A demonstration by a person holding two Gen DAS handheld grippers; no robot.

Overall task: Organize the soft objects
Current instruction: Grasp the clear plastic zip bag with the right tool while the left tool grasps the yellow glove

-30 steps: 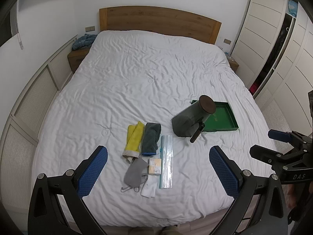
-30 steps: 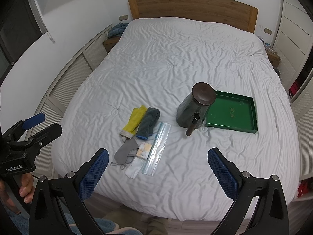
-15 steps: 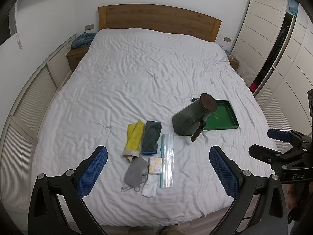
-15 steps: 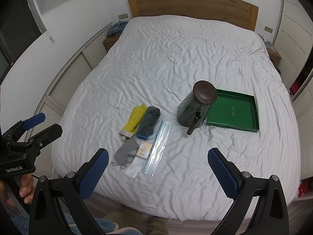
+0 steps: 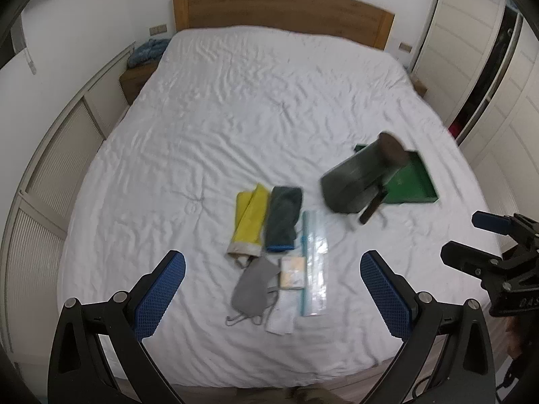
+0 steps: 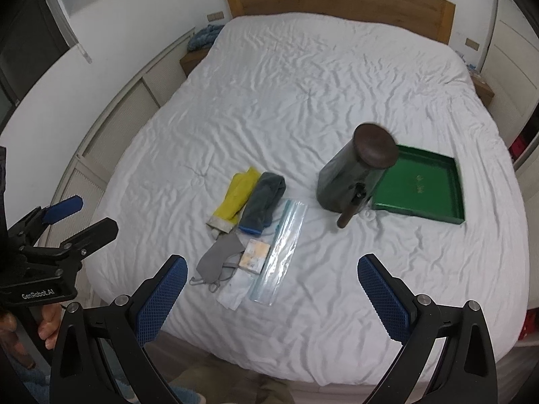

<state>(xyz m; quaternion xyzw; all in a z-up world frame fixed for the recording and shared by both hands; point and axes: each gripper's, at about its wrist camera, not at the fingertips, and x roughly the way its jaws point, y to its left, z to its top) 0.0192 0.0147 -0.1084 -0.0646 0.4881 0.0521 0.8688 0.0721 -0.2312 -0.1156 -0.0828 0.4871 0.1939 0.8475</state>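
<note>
Near the foot of the white bed lie a yellow rubber glove, a dark grey-green folded cloth, a grey face mask, a small packet, a white wrapper and a clear plastic sleeve. My left gripper hovers open above the bed's foot, nothing between its blue pads. My right gripper is open too, equally high and empty.
A dark green canister with a brown lid and a wooden handle stands beside a green tray on the right. A wooden headboard and wardrobe doors bound the bed. A nightstand sits left.
Both grippers have shifted slightly nearer to the bed, so the items look a little larger. The left wrist view is now blurred by motion. Nothing on the bed has moved.
</note>
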